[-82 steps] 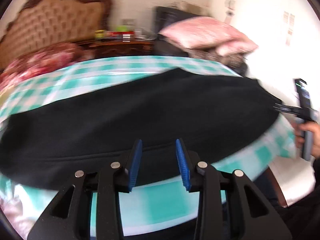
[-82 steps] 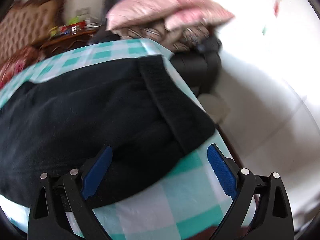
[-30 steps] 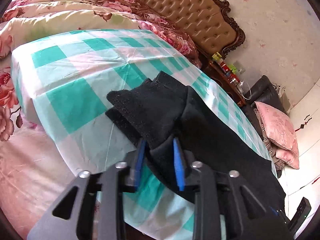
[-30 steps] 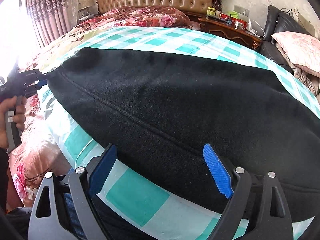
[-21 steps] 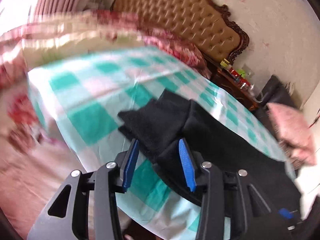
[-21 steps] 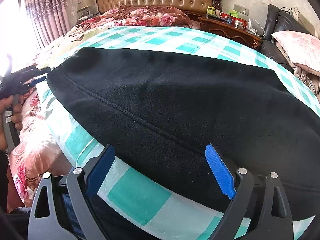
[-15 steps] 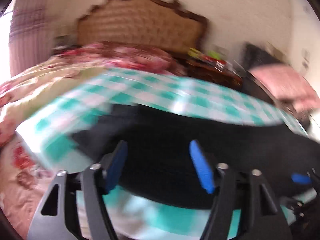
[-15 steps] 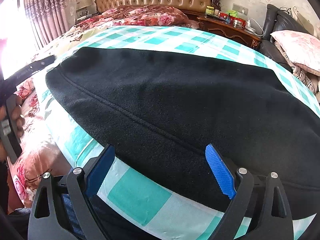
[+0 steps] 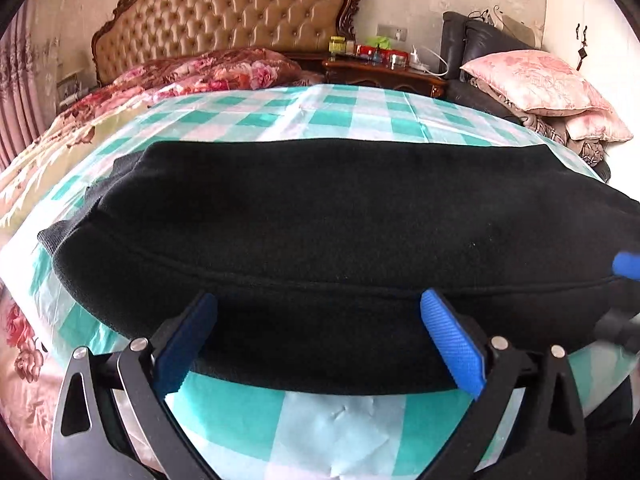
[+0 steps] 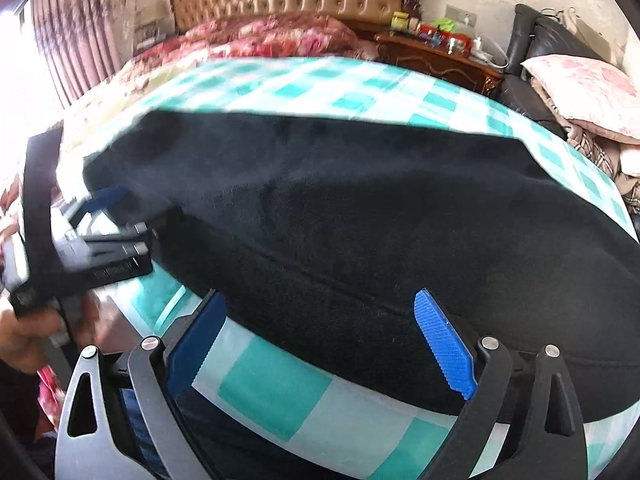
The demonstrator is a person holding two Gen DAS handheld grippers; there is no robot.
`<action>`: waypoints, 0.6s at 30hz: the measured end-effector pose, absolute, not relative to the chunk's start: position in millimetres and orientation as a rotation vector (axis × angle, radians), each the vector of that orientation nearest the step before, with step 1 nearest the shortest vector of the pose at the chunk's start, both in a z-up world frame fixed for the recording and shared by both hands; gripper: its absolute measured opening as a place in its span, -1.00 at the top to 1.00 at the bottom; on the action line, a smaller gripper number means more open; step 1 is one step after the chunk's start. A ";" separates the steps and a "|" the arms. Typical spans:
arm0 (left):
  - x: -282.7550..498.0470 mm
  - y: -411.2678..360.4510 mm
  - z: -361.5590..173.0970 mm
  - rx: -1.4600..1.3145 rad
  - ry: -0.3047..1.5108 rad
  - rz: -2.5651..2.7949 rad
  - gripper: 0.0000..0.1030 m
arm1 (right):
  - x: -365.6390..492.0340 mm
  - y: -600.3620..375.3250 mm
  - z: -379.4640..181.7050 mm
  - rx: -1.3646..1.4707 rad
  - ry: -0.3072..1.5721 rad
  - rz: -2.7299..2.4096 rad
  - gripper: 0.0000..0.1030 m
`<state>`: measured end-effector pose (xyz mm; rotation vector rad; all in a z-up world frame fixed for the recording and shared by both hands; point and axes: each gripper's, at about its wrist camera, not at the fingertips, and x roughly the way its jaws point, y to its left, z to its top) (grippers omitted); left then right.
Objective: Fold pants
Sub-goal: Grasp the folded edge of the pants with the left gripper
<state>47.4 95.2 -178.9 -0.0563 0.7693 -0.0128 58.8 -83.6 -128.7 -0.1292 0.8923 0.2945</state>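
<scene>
Black pants point(image 9: 320, 220) lie lengthwise across the teal checked cloth point(image 9: 328, 412) on the bed, their cuffs doubled at the left end. My left gripper point(image 9: 318, 300) hovers at the middle of the near long edge. Its jaws are opening wide, with the pants' edge in the gap and no pad pressing on it. My right gripper point(image 10: 320, 298) stands over the same edge point(image 10: 340, 200), further right. Its jaws are also opening and hold nothing. A blue pad point(image 9: 626, 264) of the right gripper shows at the far right. In the right wrist view a hand point(image 10: 24, 332) holds the left gripper's black body point(image 10: 108, 264).
Behind the cloth lie a floral quilt point(image 9: 208, 72) and a tufted headboard point(image 9: 224, 12). A wooden nightstand point(image 9: 384, 74) with bottles stands at the back right. Pink pillows point(image 9: 536, 80) are piled on a black chair. Curtains point(image 10: 76, 28) hang at the left.
The left gripper let go of the folded leg end, swung from the pants' left end to the middle of the near edge and opened wide. The right gripper stayed put and widened slightly.
</scene>
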 end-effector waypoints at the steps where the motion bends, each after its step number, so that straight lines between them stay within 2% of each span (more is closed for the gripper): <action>1: 46.6 94.6 -180.4 -0.052 0.757 -0.007 -0.97 | 59.1 -81.5 -123.3 -0.135 0.859 0.284 -0.78; 7: 48.0 98.9 -179.1 -0.061 0.755 0.008 -0.97 | 93.5 -69.0 -129.2 -0.084 0.893 0.291 -0.78; 12: 44.4 109.3 -176.3 -0.024 0.761 0.041 -0.97 | 112.4 -53.2 -166.5 -0.110 0.963 0.299 -0.78; 14: 44.2 120.5 -174.3 0.011 0.756 0.098 -0.95 | 106.6 -52.5 -169.0 -0.131 0.924 0.303 -0.79; 15: 44.0 125.2 -172.5 0.021 0.752 0.130 -0.88 | 105.0 -51.1 -168.8 -0.147 0.920 0.303 -0.79; 17: 47.4 146.7 -163.7 0.003 0.744 0.207 -0.41 | 106.6 -53.8 -169.4 -0.124 0.934 0.303 -0.82; 18: 51.2 157.6 -158.5 -0.025 0.742 0.221 -0.32 | 106.5 -54.7 -170.4 -0.117 0.935 0.301 -0.85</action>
